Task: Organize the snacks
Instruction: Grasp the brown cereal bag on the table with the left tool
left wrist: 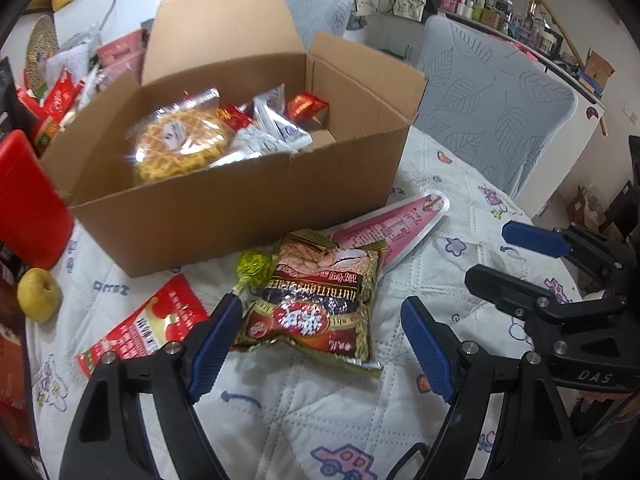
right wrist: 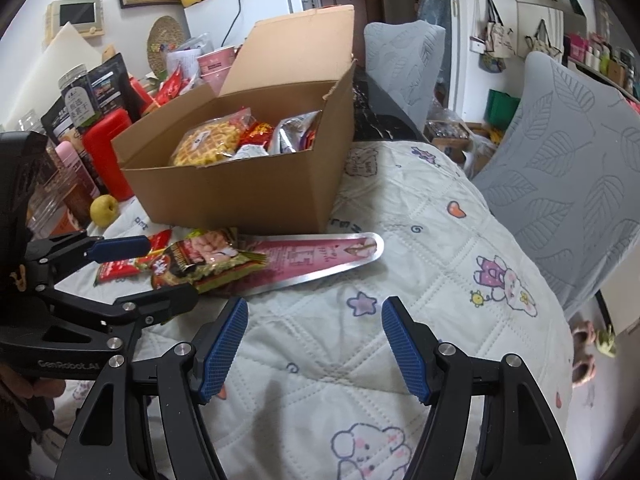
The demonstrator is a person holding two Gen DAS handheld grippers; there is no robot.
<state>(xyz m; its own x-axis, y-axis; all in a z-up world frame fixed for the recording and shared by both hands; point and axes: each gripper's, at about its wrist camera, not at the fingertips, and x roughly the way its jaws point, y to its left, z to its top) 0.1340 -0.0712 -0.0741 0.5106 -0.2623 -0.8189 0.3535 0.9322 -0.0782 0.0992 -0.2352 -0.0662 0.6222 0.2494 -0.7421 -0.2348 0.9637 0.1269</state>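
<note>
Both my fingers hung wide open, empty; the green-and-brown crinkled snack packet (left wrist: 320, 304) lay lengthwise between my left fingers (left wrist: 320, 344), label unreadable.

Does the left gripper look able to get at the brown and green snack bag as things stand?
Probably yes. The left gripper has its jaws open on either side of the brown and green snack bag, which lies flat on the quilted cloth with nothing on top of it.

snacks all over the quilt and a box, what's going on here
Someone is sorting snacks into an open cardboard box that already holds a waffle pack and small wrappers. The left tool is open around a brown snack bag on the quilt, not yet gripping. The right tool hovers open and empty. A pink cone packet and red packet still wait.
</note>
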